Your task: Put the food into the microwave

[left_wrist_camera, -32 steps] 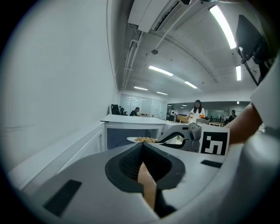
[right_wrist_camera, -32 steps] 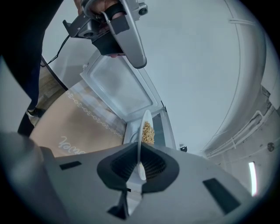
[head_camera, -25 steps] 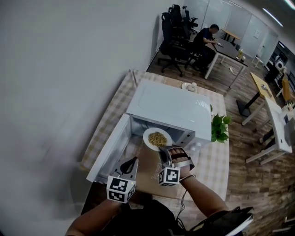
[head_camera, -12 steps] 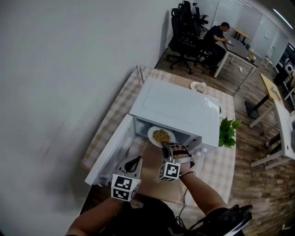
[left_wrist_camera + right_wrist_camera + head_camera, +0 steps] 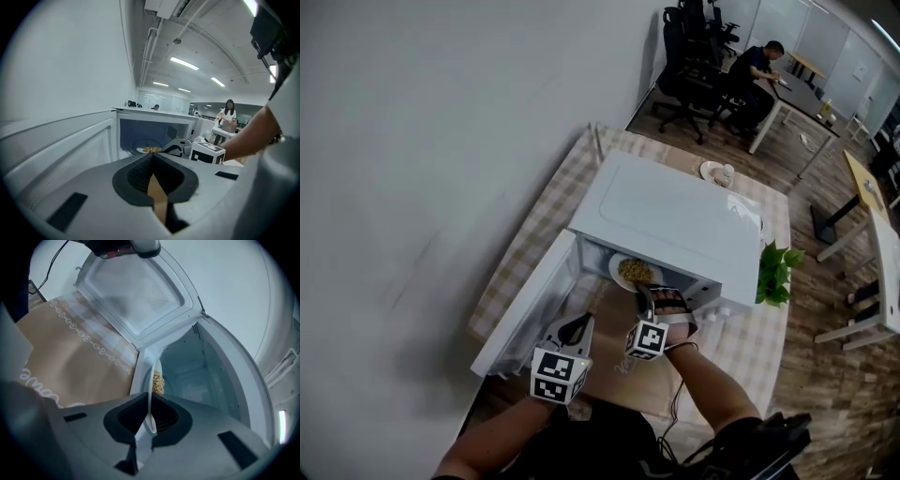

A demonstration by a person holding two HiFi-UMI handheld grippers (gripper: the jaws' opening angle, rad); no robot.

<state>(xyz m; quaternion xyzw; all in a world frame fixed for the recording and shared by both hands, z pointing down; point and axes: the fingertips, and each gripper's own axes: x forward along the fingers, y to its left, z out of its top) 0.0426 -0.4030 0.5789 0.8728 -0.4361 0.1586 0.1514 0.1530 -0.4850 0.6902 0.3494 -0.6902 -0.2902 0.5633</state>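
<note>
Reaching from nearest to farthest:

Left gripper [image 5: 579, 328]: fingers together at the tips with nothing between them. It is held low over the brown mat [image 5: 607, 364], just in front of the open door [image 5: 530, 305]. Judged idle and parked clear of the other hand's path.

Right gripper [image 5: 646, 298]: fingers clamped on the near rim of a white plate [image 5: 628, 271]. The grip is on the edge, presumably to keep the plate level and the fingers out of the load. It reaches straight ahead into the oven mouth.

Plate: carries a heap of yellowish food [image 5: 635, 273]. It lies partway inside the microwave [image 5: 675, 220], with the far part under the cavity roof and the near rim at the opening. Whether it rests on the cavity floor cannot be told.

Door: swung wide to the left, leaving the opening free for the reach.

Microwave: white, on a worktop [image 5: 546, 220] covered with checked cloth, set against the wall.

Potted plant [image 5: 775, 274]: at the microwave's right side, well apart from the work.

Step judged: insertion nearly complete. The plate must yet be set down and released, the gripper drawn out and the door shut.
</note>
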